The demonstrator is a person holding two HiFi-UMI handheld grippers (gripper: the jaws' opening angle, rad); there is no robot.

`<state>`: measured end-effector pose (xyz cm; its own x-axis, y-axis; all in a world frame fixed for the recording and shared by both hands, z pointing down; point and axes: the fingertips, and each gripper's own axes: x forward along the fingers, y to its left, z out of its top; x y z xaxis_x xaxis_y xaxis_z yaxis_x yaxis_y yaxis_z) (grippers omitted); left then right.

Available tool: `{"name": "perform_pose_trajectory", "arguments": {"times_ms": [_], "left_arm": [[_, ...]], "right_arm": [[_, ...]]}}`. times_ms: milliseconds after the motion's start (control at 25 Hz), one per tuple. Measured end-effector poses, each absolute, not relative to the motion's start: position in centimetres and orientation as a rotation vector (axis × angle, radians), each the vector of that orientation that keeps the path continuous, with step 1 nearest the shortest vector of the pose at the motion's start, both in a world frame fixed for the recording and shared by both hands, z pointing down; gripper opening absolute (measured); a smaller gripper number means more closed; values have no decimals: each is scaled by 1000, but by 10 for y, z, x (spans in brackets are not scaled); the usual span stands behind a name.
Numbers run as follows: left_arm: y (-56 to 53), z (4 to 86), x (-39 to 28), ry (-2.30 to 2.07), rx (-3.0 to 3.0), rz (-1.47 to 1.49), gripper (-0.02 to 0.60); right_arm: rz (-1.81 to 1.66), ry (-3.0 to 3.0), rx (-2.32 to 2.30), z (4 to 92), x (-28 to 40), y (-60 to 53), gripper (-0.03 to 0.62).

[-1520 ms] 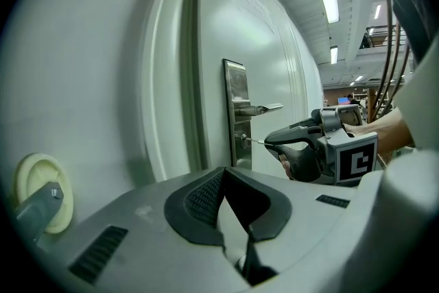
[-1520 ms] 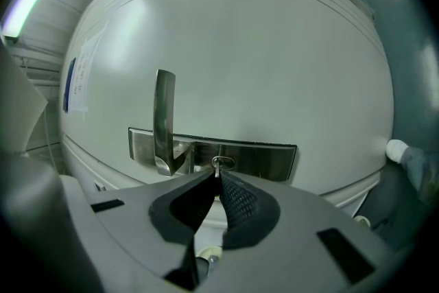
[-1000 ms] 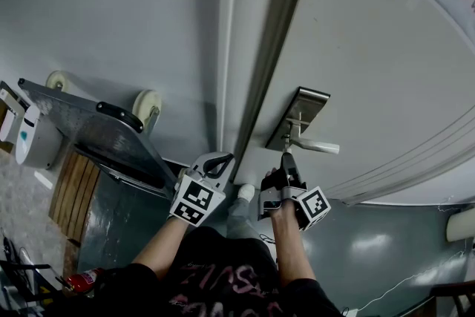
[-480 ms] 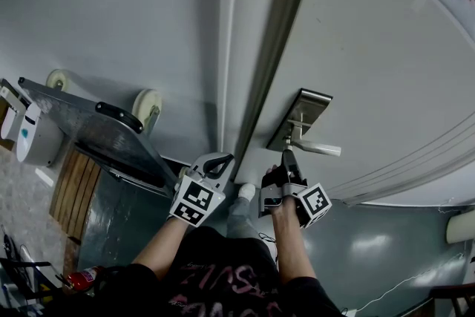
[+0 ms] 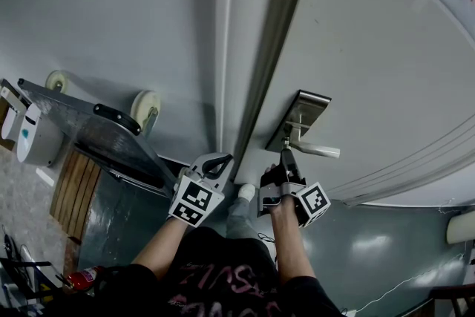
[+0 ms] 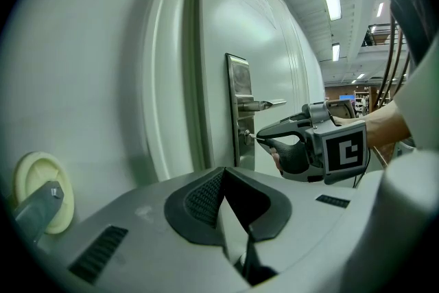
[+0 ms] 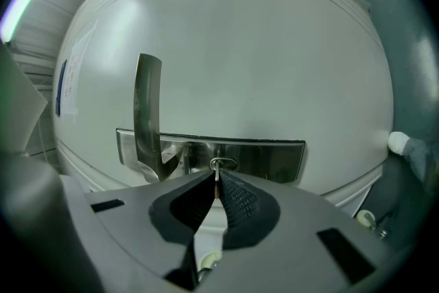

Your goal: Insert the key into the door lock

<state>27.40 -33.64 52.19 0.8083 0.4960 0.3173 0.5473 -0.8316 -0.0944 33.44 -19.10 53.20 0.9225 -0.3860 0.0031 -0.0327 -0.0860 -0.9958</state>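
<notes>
Hardly anything has shifted since a second ago: the right gripper sits a touch closer to the lock plate, and the left gripper has kept its place.

In the head view the right gripper is at 6 o'clock from the lock plate on the pale door, just under the lever handle, which points toward 3 o'clock. The left gripper hangs at 9 o'clock from the right one, apart from the door hardware, near the door's edge. A metal platform trolley leans against the wall at 9 o'clock from both.

The right gripper view shows its jaws nearly closed, pinching the small metal key at their tips. The key's blade runs straight toward 12 o'clock and meets the round keyhole in the steel plate. How deep the blade sits cannot be told. The lever handle stands at 10 o'clock from the keyhole.

From the left gripper view the same contact shows side-on: the right gripper holds the key level, its tip at the lock cylinder below the lever. The left gripper's own pads are pressed together with nothing between them. A cream trolley wheel sits at 9 o'clock.
</notes>
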Motion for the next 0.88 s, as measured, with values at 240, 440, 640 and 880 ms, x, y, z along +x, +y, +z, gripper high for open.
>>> {"name": "perform_pose_trajectory", "arguments": {"times_ms": [240,440,640,880], "left_arm": [[-334,523,274,-830,-2806,-421,12],[-336,524,274,-824,-2809,-422,13],[-339,523,272,-821,-2813,-418,12],[-339,521,268,-822,-2817,-405,12]], "right_arm": [[-308,328,-1642,531,337,-192,80],[-308,328,-1645,531,337,-192,80],[-316,333,-1670,531,337,-191,79],[-309,363,-1728,526,334,-191,88]]}}
